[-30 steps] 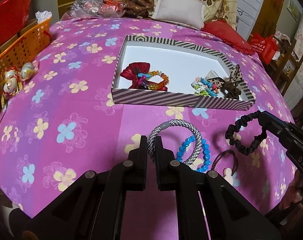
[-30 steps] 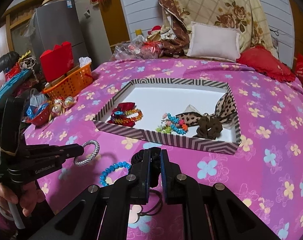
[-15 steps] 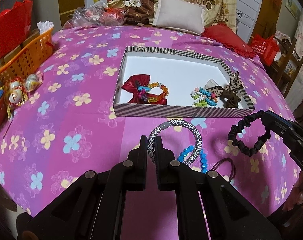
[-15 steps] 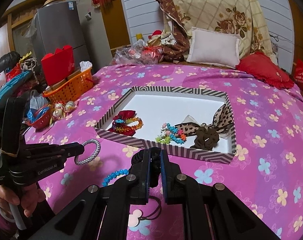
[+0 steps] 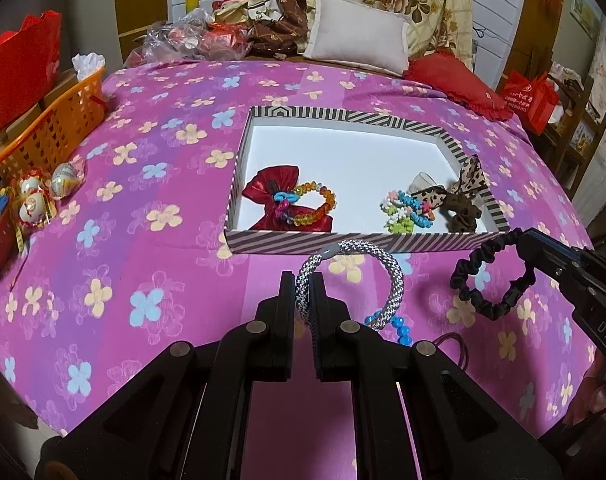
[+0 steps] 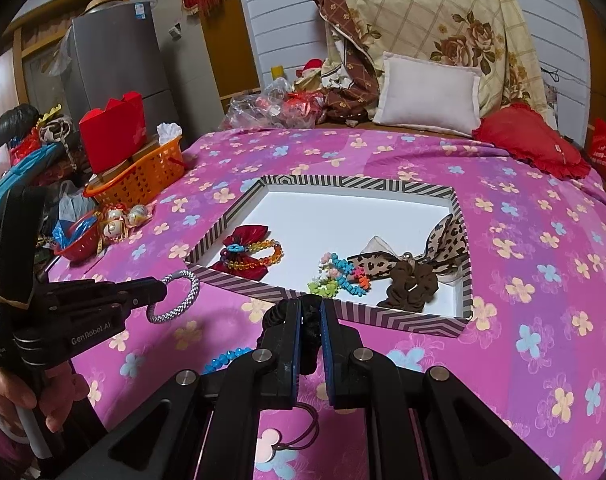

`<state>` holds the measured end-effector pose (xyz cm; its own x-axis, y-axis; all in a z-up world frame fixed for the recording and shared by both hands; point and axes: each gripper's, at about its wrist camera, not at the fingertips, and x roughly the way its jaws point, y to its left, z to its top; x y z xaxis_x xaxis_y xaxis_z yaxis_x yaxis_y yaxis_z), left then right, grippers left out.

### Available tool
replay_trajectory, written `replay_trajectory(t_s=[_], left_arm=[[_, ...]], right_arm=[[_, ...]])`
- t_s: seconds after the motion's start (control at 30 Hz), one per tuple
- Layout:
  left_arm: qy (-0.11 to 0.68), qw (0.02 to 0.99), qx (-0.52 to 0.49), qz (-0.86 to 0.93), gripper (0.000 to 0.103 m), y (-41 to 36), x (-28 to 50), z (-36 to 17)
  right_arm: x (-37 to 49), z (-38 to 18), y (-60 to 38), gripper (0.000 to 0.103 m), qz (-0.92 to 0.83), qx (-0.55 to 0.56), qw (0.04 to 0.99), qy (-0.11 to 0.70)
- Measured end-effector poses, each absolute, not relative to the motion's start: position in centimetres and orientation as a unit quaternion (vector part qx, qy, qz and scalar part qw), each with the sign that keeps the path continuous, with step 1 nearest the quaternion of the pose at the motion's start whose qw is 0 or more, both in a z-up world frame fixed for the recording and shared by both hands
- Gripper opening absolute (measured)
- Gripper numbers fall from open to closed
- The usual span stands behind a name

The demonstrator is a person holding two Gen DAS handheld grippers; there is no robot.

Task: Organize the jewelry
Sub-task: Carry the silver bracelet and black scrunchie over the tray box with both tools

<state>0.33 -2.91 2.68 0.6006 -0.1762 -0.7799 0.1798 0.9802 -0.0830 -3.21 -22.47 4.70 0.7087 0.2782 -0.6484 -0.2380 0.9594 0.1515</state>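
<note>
Both claws nearer striped box [image 5: 343, 242], left claw [image 5: 303, 280] gripping woven bangle [image 5: 391, 272], right claw [image 6: 311, 308] apparently pinching black scrunchie [image 5: 487, 308]

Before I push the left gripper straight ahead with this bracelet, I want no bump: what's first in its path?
Probably the near striped wall of the tray, just ahead of the left gripper and its woven bracelet; height over the wall is unclear.
</note>
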Motion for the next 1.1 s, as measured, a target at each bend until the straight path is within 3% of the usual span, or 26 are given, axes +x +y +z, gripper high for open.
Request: replay_trajectory(t_s=[1.1], left_arm=[[0.443,0.892,0.024,-0.093,0.006,-6.4,7.7,2.7]], right_arm=[[4.4,4.4,-24.1,0.009,0.135,0.063,0.920,0.363]])
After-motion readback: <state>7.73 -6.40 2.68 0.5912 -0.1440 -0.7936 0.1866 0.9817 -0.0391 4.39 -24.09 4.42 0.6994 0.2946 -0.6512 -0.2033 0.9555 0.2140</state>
